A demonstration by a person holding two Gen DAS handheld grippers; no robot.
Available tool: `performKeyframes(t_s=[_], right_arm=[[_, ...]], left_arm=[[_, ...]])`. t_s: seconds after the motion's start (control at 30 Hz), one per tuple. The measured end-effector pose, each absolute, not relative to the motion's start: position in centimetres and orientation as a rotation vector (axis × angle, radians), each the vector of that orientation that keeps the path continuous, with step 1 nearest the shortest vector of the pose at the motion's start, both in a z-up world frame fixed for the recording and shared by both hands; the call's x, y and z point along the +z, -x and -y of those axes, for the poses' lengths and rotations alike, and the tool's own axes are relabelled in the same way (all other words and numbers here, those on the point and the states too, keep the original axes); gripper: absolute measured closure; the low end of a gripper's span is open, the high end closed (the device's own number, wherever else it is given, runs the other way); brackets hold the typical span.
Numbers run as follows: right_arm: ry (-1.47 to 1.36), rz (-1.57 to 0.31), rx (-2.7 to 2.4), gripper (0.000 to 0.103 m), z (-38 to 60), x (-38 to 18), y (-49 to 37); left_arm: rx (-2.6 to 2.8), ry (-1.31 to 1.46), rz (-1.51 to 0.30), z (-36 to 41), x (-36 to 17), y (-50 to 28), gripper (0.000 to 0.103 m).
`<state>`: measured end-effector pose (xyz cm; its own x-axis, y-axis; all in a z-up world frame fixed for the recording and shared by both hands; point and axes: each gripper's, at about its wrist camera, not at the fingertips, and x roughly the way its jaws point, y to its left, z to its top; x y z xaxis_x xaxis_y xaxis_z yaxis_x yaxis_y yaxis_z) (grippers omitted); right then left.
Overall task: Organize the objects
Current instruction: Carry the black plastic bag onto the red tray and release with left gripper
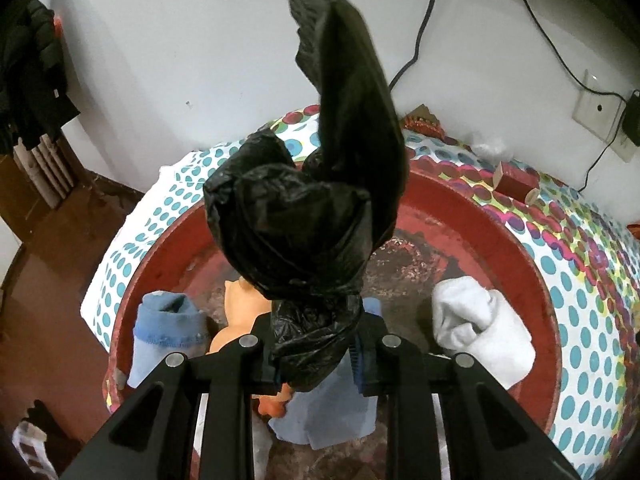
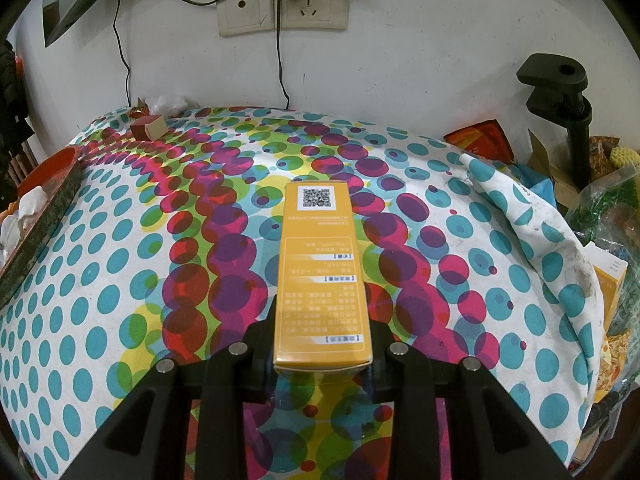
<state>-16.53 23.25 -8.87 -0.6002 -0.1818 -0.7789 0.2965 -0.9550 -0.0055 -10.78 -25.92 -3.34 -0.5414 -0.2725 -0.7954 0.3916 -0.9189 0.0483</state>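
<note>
In the left wrist view my left gripper (image 1: 314, 350) is shut on a crumpled black plastic bag (image 1: 296, 232), which sticks up above a round red tray (image 1: 516, 240). In the tray lie a white rolled sock (image 1: 480, 332), a blue rolled sock (image 1: 168, 328), a light blue cloth (image 1: 332, 412) and an orange toy figure (image 1: 236, 320), partly hidden behind the bag. In the right wrist view my right gripper (image 2: 322, 354) is shut on a long yellow box (image 2: 322, 268) with a QR code, held just above the dotted tablecloth (image 2: 120, 272).
The red tray's rim (image 2: 52, 168) shows at the left of the right wrist view. A small red block (image 2: 147, 126) lies near the wall. Wall sockets (image 2: 280, 8) with cables hang behind. A black clamp stand (image 2: 568, 120) and cluttered packets (image 2: 600, 208) crowd the table's right side.
</note>
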Motion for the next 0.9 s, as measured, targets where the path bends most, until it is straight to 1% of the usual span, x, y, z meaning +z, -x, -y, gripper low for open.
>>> performKeyframes(t_s=[0.37,0.47,0.53,0.57,0.63,0.67,0.9], right_arm=[[-1.236,-0.205,-2.589,0.071,-23.1,-8.9,16.5],[-1.237,-0.205,-2.589,0.071,-23.1,-8.9,16.5],[-1.237,-0.207,-2.589,0.071,-23.1,-8.9,16.5],[-1.237,-0.207,-2.59,0.071,-23.2,-8.9,16.5],[-1.237,-0.207,-2.59,0.071,-23.0,-8.9,16.4],[-1.237,-0.209,-2.59,0.071,-23.1,-8.9,16.4],[-1.236,-0.208,-2.59,0.071,-23.0,-8.9,16.4]], left_arm=[[-2.46,-1.238,-0.166,26.1,-4.0,11.0,0.076],[-2.471,-1.246,-0.16,25.9,-3.9,11.0,0.069],[-2.471,-1.24,-0.147,25.7,-3.8,10.9,0.062],[-2.473,-1.236,-0.144,25.6,-3.8,10.9,0.06],[-2.47,-1.228,-0.134,25.5,-3.7,10.8,0.05],[-2.472,-1.219,-0.129,25.4,-3.6,10.7,0.047],[-2.475,-1.195,-0.166,25.8,-2.9,9.4,0.042]])
